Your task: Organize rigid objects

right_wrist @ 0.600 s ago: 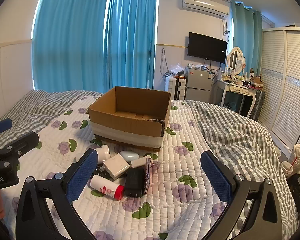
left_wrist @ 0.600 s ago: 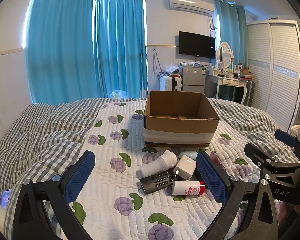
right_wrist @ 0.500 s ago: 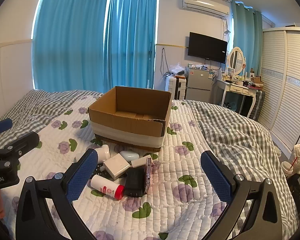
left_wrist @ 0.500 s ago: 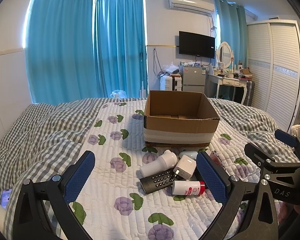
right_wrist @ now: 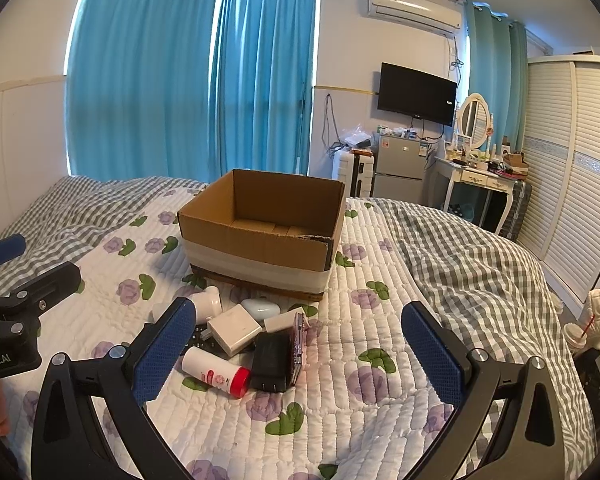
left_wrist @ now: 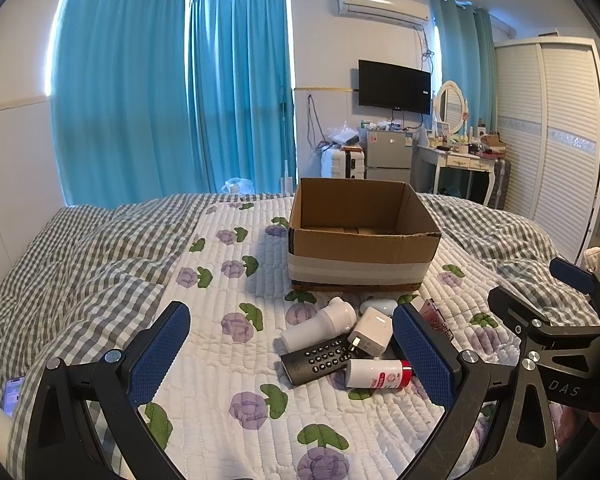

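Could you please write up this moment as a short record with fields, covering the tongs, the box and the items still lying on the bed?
left tongs: open, holding nothing, above the quilt
right tongs: open, holding nothing
cardboard box: upright on the bed, flaps open, no item visible inside
items in front of box: remote control, white bottle with red cap, white charger, black adapter, white tumbler, lying on its side
surface: floral quilt

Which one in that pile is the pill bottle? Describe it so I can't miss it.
Start at the cardboard box on the bed; the pile lies just in front. The pill bottle lies on its side at the pile's near edge, the only item with a red cap.
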The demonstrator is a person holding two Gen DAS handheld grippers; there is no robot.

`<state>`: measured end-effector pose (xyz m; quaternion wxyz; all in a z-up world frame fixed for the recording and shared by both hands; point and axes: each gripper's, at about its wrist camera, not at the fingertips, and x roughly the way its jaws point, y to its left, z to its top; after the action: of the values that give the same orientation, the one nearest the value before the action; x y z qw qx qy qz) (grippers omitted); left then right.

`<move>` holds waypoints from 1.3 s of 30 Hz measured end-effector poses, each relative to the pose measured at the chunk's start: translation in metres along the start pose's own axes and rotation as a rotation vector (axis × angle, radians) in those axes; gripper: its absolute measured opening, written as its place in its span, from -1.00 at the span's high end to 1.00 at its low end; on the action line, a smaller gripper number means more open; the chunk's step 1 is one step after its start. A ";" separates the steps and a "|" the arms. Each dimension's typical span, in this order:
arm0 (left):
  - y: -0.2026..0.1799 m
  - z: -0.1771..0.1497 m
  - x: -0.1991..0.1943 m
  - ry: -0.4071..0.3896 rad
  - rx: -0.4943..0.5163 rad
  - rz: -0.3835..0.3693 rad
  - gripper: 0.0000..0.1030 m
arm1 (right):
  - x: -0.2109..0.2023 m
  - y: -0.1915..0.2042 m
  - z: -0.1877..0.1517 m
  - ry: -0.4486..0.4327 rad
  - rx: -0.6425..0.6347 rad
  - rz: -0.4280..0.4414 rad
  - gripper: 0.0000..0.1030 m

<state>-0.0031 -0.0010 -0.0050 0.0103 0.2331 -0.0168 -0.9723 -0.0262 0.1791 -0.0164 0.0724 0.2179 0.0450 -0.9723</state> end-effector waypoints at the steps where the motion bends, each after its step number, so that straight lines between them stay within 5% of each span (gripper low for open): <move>1: 0.000 0.000 0.000 0.001 0.000 0.001 -1.00 | 0.001 0.003 0.000 0.003 -0.003 0.002 -1.00; 39: -0.001 -0.002 0.002 0.016 0.002 0.010 -1.00 | 0.003 0.005 -0.001 0.027 -0.013 0.017 -1.00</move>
<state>-0.0039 -0.0003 -0.0074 0.0148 0.2407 -0.0189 -0.9703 -0.0278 0.1739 -0.0191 0.0814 0.2310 0.0503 -0.9682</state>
